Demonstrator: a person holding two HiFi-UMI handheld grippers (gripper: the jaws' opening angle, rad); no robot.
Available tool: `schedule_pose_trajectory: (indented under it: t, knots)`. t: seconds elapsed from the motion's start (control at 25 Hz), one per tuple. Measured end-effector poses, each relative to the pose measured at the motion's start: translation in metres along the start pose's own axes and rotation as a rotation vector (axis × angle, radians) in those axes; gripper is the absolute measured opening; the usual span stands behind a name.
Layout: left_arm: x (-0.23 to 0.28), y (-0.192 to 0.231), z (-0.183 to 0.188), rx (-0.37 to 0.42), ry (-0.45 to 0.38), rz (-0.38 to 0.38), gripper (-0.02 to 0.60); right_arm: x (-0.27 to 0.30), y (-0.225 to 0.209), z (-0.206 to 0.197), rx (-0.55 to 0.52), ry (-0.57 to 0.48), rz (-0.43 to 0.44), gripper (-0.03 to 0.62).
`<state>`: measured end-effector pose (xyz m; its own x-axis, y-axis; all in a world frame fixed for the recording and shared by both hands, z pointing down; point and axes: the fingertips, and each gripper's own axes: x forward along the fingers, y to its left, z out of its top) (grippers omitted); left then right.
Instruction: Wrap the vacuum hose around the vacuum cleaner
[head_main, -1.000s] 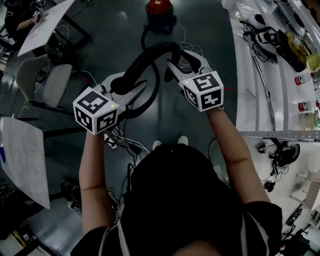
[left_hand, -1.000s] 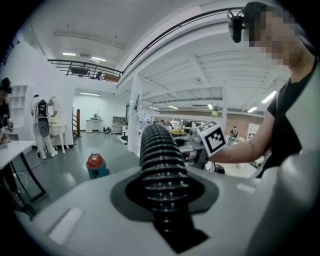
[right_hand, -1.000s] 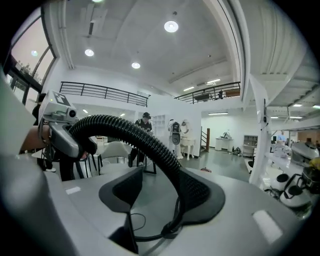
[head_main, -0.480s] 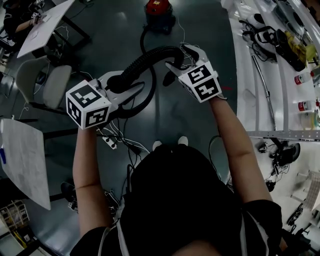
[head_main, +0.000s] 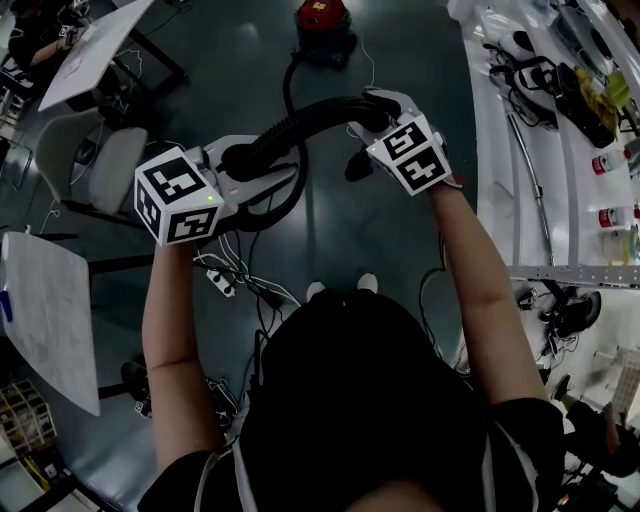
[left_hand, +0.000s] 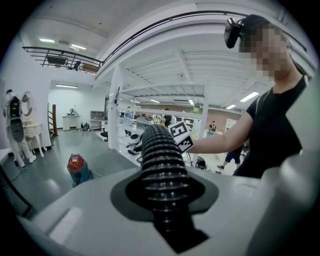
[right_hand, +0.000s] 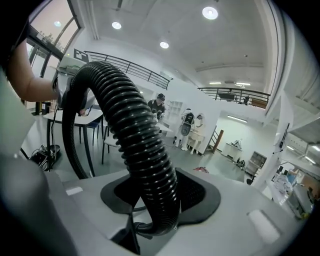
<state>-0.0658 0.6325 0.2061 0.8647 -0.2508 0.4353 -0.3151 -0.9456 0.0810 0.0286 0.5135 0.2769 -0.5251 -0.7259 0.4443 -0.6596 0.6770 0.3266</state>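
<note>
1. Vacuum hose (head_main: 300, 122), black and ribbed, is held in the air between two hand-held grippers, in front of the person and above a dark, glossy floor (head_main: 400, 230). Its held stretch lies left to right across the head view in a shallow arch, rising from the left gripper (head_main: 262, 170) and ending at the right gripper (head_main: 362, 130).
2. A further run of hose is seen leading up the picture towards the vacuum cleaner (head_main: 322, 20), a small red drum standing on the floor well apart from the person. Another loop hangs below the left gripper.
3. The left gripper is clamped narrowly on the hose, which is seated in a rounded black pad recess. In the left gripper view the hose (left_hand: 162, 165) points straight away from the camera.
4. The right gripper's jaws have just been closing and are pressed on the hose. In the right gripper view the hose (right_hand: 135, 130) rises from the black pads and curves over to the left.
5. Compared with a second ago, the right gripper has been carried rightwards and rolled, so the arch is stretched longer and flatter. The left gripper has been turned slightly. The vacuum cleaner is unmoved.
6. Both grippers are shelled in smooth white plastic, and each carries a white cube printed with black square markers. The hose ridges are evenly spaced and faintly shiny.
</note>
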Motion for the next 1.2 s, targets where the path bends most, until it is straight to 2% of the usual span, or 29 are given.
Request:
schedule_pose_trajectory:
  t: [0.12,0.48,0.76,0.96,1.2]
  knots:
    - [0.002,0.007,0.001,-0.015,-0.012,0.012,0.120,0.002,0.000,-0.002,0.023,0.024,0.008,0.184]
    - [0.007,0.024,-0.002,-0.045,-0.045,0.040,0.121,0.004,-0.003,-0.006,0.178,0.086,0.014,0.183]
    - [0.006,0.035,-0.006,-0.061,-0.098,0.053,0.124,0.005,-0.003,-0.005,0.260,0.133,-0.001,0.183]
    - [0.006,0.048,-0.010,-0.088,-0.130,0.103,0.132,0.007,-0.001,-0.011,0.330,0.168,-0.017,0.184]
    - [0.008,0.051,-0.017,-0.072,-0.123,0.146,0.140,0.009,0.004,-0.019,0.417,0.192,-0.009,0.186]
